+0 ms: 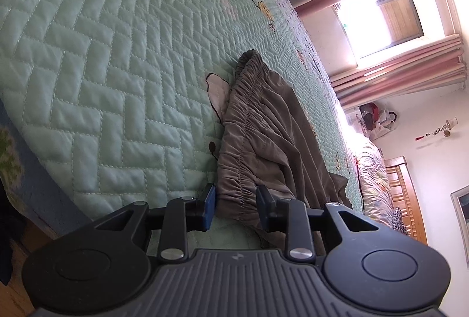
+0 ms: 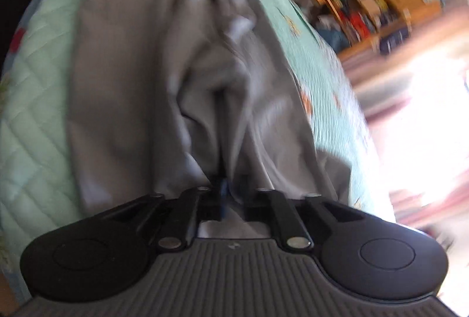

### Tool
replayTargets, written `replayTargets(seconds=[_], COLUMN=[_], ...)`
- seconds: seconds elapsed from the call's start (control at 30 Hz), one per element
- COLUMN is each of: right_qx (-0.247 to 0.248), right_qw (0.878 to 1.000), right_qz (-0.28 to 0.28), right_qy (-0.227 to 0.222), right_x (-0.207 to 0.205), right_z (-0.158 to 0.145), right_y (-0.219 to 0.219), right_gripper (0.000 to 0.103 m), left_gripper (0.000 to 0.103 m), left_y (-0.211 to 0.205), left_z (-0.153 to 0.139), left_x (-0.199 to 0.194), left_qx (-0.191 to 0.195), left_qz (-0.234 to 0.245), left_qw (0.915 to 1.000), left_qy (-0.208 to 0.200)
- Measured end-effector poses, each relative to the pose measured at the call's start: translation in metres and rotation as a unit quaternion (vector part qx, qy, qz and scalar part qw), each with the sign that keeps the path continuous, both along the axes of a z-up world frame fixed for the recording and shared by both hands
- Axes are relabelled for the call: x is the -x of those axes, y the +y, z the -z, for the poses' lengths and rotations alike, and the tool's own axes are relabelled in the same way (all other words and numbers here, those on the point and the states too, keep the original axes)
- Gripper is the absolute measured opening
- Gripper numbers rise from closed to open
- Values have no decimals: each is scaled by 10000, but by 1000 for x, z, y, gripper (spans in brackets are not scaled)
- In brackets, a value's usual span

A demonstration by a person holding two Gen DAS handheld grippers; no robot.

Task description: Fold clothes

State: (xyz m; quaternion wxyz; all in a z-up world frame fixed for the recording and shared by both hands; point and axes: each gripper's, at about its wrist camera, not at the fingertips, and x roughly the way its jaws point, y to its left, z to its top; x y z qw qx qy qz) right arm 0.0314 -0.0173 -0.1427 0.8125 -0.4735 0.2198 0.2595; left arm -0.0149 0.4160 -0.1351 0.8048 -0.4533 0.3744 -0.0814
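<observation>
On the mint-green quilted bedspread [image 1: 102,67], crumpled grey-brown elastic-waist trousers [image 1: 263,126]. Left gripper [image 1: 236,207] pinches waistband w/ narrow gap; right gripper [image 2: 233,201] nearly closed on bunched cloth, prob. to spread it.

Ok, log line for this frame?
left gripper: waistband of grey-brown trousers between fingers | right gripper: shut on trousers | green quilt
</observation>
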Motion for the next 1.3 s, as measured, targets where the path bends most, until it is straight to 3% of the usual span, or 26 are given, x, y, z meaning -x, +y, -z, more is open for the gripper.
replayTargets(seconds=[0.07,0.1,0.2,0.27,0.3,0.33,0.4,0.5,0.53,0.57,0.67,0.73,0.83,0.87,0.97,1.0,1.03,1.1,1.13,1.2,1.23,1.27,1.3], right_qx=[-791,-1119,-1939,-2445,-2689,-2993,-3823,-5367,-5751,-6050,-6497,-6598,-6598,-6638,-6662,-6667,-6666,-6620,-6735,-6937,-6978,-7006,-6970], right_qw=[9960,9915,9646,9327,9109,8848,8134,6587,6174,5863,5370,5214,5029,4948,4962,4887,4824,4866,4804,4616,4611,4614,4694], right_qz=[343,591,1755,2630,3110,3546,4316,5115,5192,5191,5130,5168,5368,5415,5508,5577,5632,5570,5475,5388,5380,5375,5383], right_qy=[235,290,346,351,342,420,769,1283,1359,1440,1621,1600,1536,1456,814,761,748,1214,1262,1239,1050,855,636], right_x=[-6,-12,-44,-68,-82,-96,-118,-134,-139,-149,-172,-188,-198,-191,-163,-153,-144,-140,-134,-123,-116,-110,-106], right_z=[-24,-33,-52,-59,-58,-58,-53,-28,-20,-13,7,16,29,28,18,21,24,38,38,34,28,22,12], right_y=[-23,-37,-99,-152,-185,-218,-292,-395,-413,-420,-426,-427,-437,-441,-459,-466,-472,-477,-478,-481,-481,-481,-478], right_gripper=[58,63,64,64,64,64,64,64,64,64,64,60,8,8,8,8,9,14,16,33,47,53,53], left_gripper=[33,33,33,36,36,37,37,37,37,37,37,38,41,43,45,45,45,45,46,46,46,46,46], left_y=[2,3,3,2,1,0,-1,-3,-4,-5,-9,-12,-16,-17,-20,-21,-23,-27,-28,-32,-34,-34,-33], left_z=[-1,0,2,2,1,1,0,0,0,0,-3,-5,-9,-10,-11,-11,-11,-11,-12,-13,-14,-14,-13], left_x=[2,3,1,-1,-1,-2,-2,-2,-2,-2,-4,-6,-6,-7,-10,-12,-14,-18,-18,-15,-13,-11,-9], left_qx=[-1,15,57,49,35,21,-3,-34,-48,-71,-179,-249,-331,-352,-387,-371,-358,-371,-361,-320,-322,-325,-311], left_qz=[-7,-29,-58,-61,-67,-73,-100,-173,-200,-234,-323,-389,-471,-488,-447,-424,-405,-387,-395,-357,-333,-329,-344], left_qw=[10000,10000,10000,10000,10000,10000,9999,9998,9997,9996,9990,9985,9977,9976,9977,9979,9981,9982,9983,9987,9988,9988,9988], left_qy=[-5,0,12,10,17,24,47,98,118,149,246,302,350,354,325,304,293,268,242,182,167,164,165])
